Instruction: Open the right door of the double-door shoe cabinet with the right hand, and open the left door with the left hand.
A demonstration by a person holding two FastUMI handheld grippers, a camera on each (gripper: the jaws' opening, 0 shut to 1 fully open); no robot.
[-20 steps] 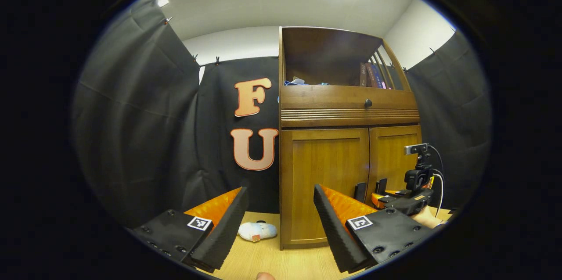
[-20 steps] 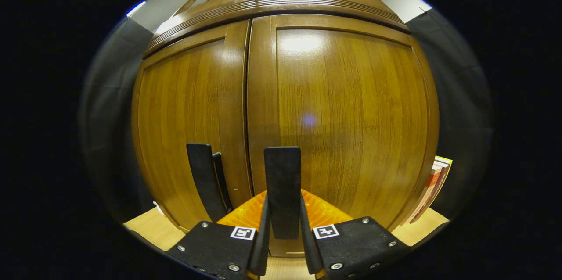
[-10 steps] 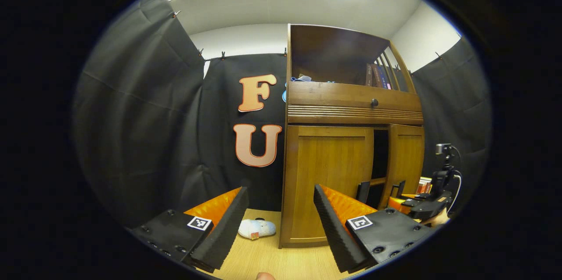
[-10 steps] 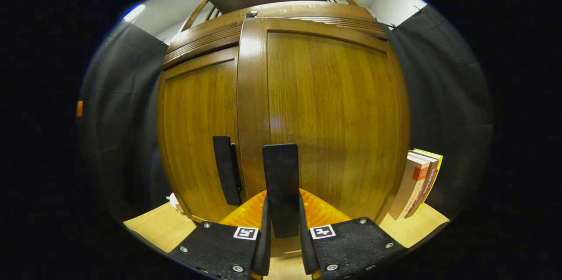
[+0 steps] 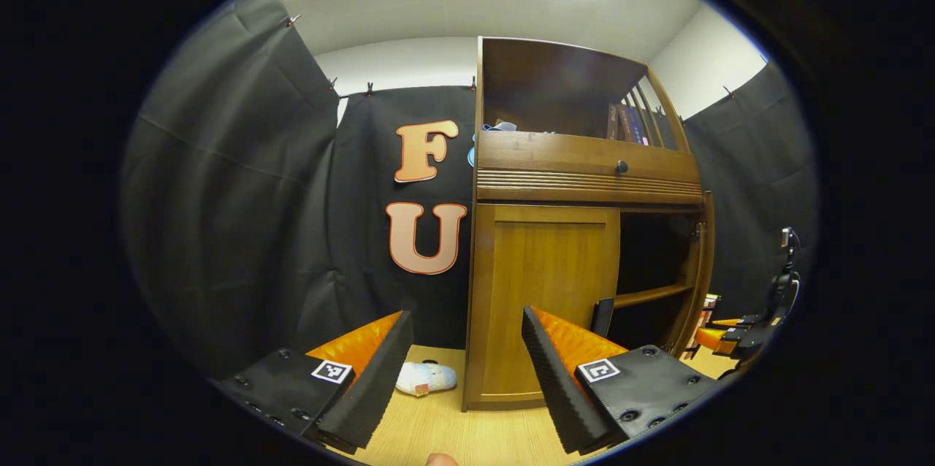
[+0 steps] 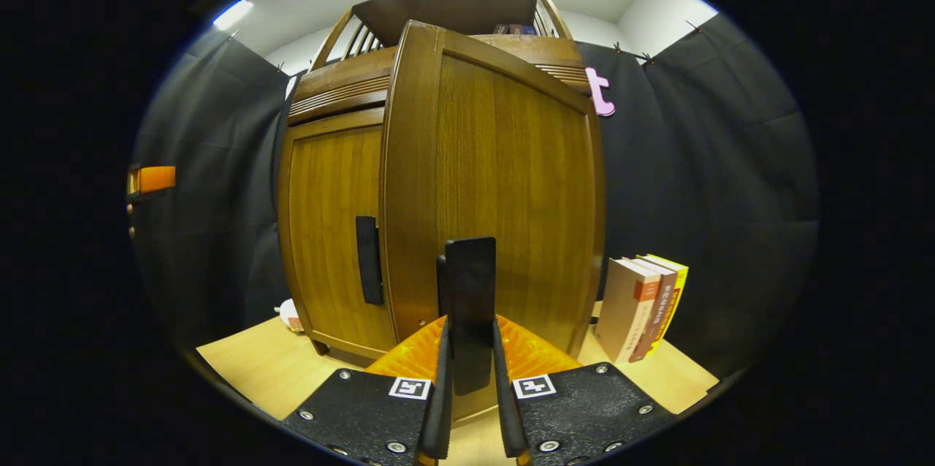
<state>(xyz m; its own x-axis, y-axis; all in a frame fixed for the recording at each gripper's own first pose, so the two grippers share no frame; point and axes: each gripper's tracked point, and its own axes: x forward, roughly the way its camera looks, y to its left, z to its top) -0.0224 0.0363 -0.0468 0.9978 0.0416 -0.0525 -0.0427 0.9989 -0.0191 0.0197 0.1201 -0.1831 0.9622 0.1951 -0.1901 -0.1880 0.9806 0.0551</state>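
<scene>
Right gripper clamped on flat black handle of right brown wooden door, door swung wide. Left gripper jaws wide, holding nothing, short of closed left wooden door; wooden shoe cabinet interior shelf exposed.

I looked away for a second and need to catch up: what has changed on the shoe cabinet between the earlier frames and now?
The right door has swung from shut to wide open, pulled by the right gripper, which stays clamped on the right door's handle. The left gripper view now shows a dark interior with a shelf. The left door stays shut, its handle untouched, and the left gripper stays open, back from the cabinet.
</scene>
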